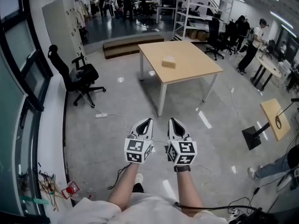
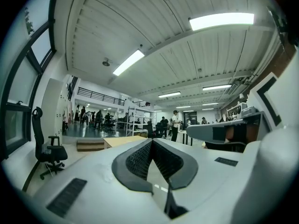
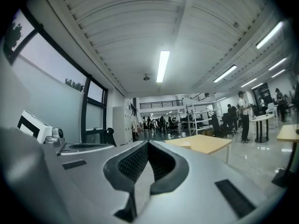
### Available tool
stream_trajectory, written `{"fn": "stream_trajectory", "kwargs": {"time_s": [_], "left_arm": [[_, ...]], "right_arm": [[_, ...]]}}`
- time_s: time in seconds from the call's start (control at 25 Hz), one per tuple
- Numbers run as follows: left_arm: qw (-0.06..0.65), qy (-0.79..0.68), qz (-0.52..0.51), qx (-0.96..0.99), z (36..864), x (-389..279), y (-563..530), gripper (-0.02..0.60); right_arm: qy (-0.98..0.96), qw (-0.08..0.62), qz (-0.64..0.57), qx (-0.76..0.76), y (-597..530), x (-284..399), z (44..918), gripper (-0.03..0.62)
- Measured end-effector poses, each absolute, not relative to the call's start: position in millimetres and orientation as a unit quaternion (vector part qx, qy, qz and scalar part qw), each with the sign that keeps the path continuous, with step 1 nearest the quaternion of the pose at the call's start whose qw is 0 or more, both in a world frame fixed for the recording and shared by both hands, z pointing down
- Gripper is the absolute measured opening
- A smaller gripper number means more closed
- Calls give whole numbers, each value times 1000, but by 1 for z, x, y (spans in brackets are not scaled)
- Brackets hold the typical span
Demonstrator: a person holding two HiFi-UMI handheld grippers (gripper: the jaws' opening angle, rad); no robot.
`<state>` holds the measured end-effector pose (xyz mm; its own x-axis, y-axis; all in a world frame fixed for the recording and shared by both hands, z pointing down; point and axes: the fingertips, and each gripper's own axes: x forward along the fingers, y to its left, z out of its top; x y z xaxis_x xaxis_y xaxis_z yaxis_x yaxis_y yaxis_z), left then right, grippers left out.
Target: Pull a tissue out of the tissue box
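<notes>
Both claws out front: my left gripper (image 1: 145, 123) and right gripper (image 1: 174, 122) are pinched closed, empty, side by side. The tissue box (image 1: 168, 62) sits far ahead on the table (image 1: 194, 55).

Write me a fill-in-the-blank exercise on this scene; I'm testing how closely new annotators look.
1. The tissue box rests on the ____.
2. The jaws of the left gripper and the right gripper are both ____ (open or shut).
3. In the head view, the black office chair stands on the picture's ____ side.
Missing words: table; shut; left.
</notes>
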<state>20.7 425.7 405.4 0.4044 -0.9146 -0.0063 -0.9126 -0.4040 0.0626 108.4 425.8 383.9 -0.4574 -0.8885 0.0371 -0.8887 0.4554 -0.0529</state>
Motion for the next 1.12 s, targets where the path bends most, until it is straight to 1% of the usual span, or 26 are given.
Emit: {"fn": "stream_trajectory", "kwargs": {"time_s": [0.16,0.32,0.52,0.72,0.96,1.12], "left_arm": [[19,-543,-34,839,394,-20,369,-2],[8,-539,-54,840,380,-58,330,-2],[22,-526,-58,848,393,-77,289,-2],[39,-528,-57,847,406,-74,234,-2],[32,-531,-46,846,412,-49,142,-2],[12,-532,-50,845,390,-25,70,-2]], "right_arm": [[-850,-1,12,527,367,69,368,-6],[-850,-5,-4,527,330,26,358,-6],[-847,17,-7,531,294,1,374,-6],[-836,26,3,548,243,20,389,-6],[-832,35,3,553,145,48,400,-6],[-851,35,4,524,69,63,389,-6]]}}
